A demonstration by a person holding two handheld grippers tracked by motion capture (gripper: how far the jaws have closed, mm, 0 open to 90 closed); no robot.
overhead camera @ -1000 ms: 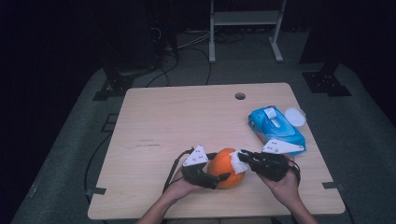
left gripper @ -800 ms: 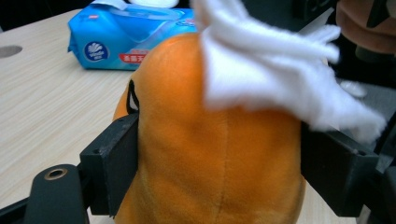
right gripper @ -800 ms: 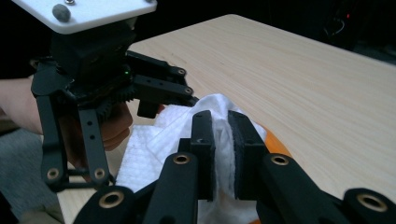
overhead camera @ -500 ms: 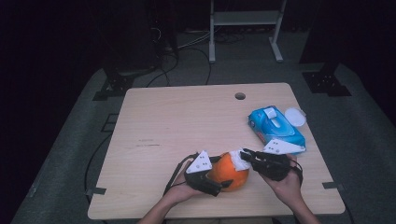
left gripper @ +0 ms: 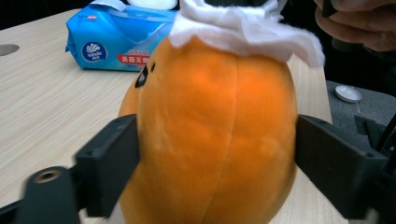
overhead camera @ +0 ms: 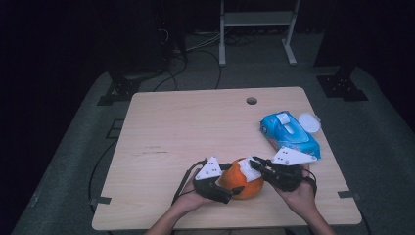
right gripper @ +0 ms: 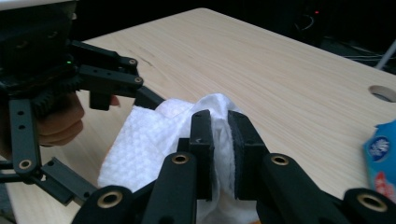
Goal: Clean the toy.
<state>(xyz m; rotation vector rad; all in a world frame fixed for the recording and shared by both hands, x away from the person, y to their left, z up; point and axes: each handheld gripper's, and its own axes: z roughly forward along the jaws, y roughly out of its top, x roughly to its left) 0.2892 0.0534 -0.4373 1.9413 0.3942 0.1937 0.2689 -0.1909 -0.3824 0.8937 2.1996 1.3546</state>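
An orange plush toy (overhead camera: 242, 182) (left gripper: 215, 130) stands near the table's front edge. My left gripper (overhead camera: 234, 183) (left gripper: 217, 158) holds it from the left. Its jaws have just been closing, and they press into the toy's two sides. A white wipe (overhead camera: 249, 169) (left gripper: 243, 28) (right gripper: 149, 140) lies crumpled on the toy's top. My right gripper (overhead camera: 254, 165) (right gripper: 219, 135) comes in from the right and is shut on a fold of that wipe. In the right gripper view, the left gripper's black linkage shows just beyond the wipe.
A blue pack of wet wipes (overhead camera: 289, 134) (left gripper: 121, 37) lies at the right of the wooden table (overhead camera: 195, 127), with a round white lid (overhead camera: 309, 122) behind it. A cable hole (overhead camera: 251, 101) is at the far edge. Dark floor and stands surround the table.
The left gripper's jaws sit a little tighter round the toy. The right gripper with the wipe has barely shifted on the toy's top.
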